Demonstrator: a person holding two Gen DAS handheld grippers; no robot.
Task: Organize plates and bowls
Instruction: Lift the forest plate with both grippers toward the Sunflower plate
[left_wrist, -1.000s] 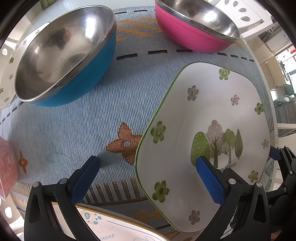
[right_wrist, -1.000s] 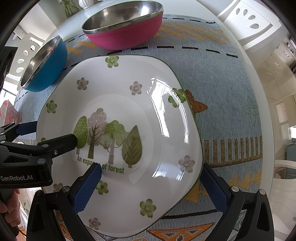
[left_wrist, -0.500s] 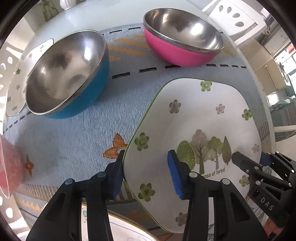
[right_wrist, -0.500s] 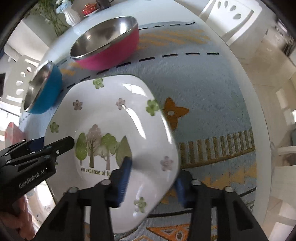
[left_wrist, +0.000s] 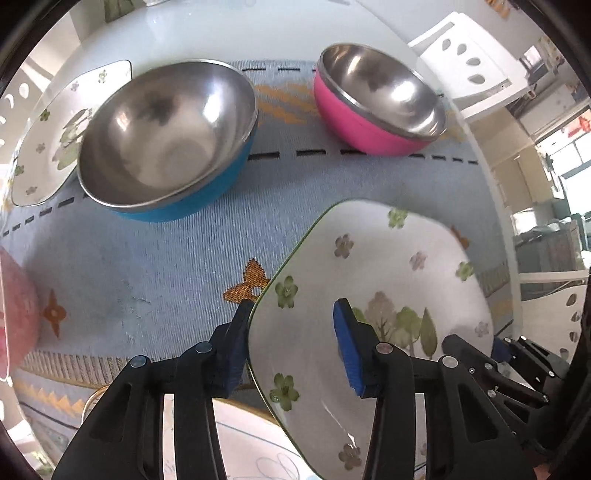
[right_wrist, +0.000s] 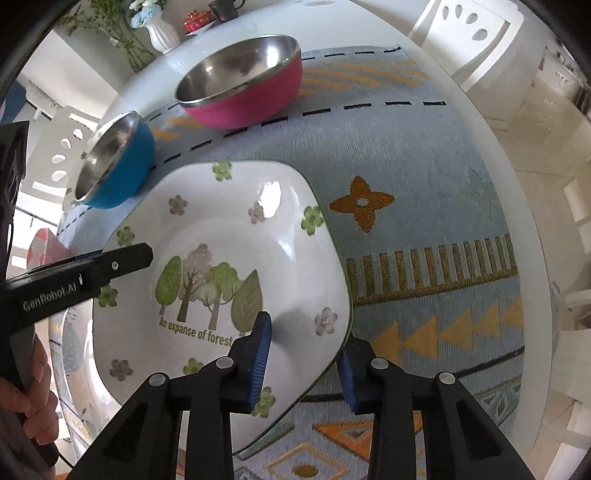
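Note:
A white squarish plate (left_wrist: 388, 280) with flowers and a forest picture hangs tilted above the blue woven cloth. My left gripper (left_wrist: 293, 310) is shut on its left rim, one pad under it and one on top. My right gripper (right_wrist: 304, 336) grips the right rim of the same plate (right_wrist: 221, 229), its jaws still closing on it. A blue steel bowl (left_wrist: 166, 129) and a pink steel bowl (left_wrist: 380, 107) stand upright farther back on the cloth. Behind the blue bowl at the far left lies a second flowered plate (left_wrist: 48, 136).
Another white plate (left_wrist: 251, 443) with a blue drawing lies just below the grippers. A pink object (left_wrist: 14, 314) sits at the left edge. The round white table (right_wrist: 491, 122) ends close to the right, with white chairs (right_wrist: 469, 33) around it. A vase (right_wrist: 160, 33) stands at the back.
Both grippers went from wide open to shut on the plate's opposite rims. The plate has risen off the cloth and tilted, and both views now look from higher up.

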